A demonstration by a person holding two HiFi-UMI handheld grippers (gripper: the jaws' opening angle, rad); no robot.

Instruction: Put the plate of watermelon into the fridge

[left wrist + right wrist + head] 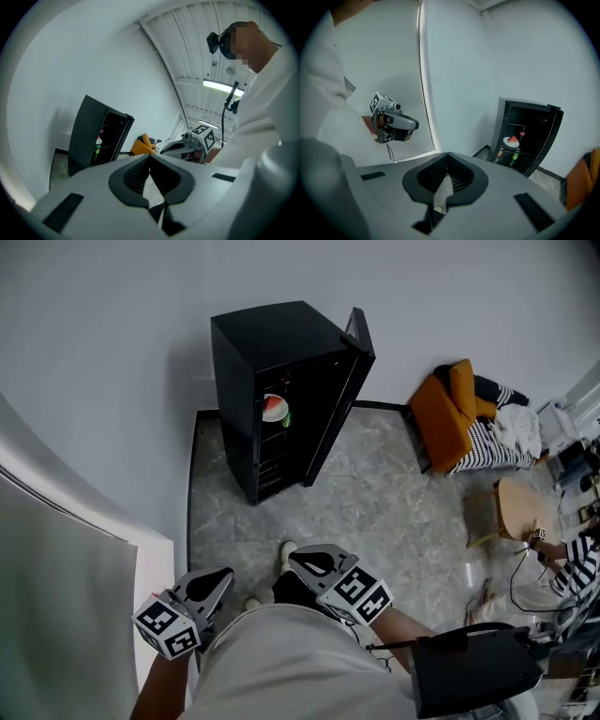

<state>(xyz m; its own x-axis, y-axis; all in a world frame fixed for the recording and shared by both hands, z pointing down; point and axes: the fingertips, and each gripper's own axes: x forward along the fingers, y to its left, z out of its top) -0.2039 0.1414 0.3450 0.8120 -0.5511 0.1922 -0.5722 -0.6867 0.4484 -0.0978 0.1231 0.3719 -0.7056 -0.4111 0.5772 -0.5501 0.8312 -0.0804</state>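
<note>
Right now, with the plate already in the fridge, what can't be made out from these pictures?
- Plate: too small in every view to count the watermelon pieces or see how it sits on the shelf.
- Things below it: dark fridge interior, too small to identify.
- Second person: cut off by the head view's right edge.
- Floor by the feet: hidden by the wearer's own body in the head view.

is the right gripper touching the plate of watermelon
Apart. The head view shows the right gripper low in the frame, with open floor between it and the plate of watermelon inside the fridge.
</note>
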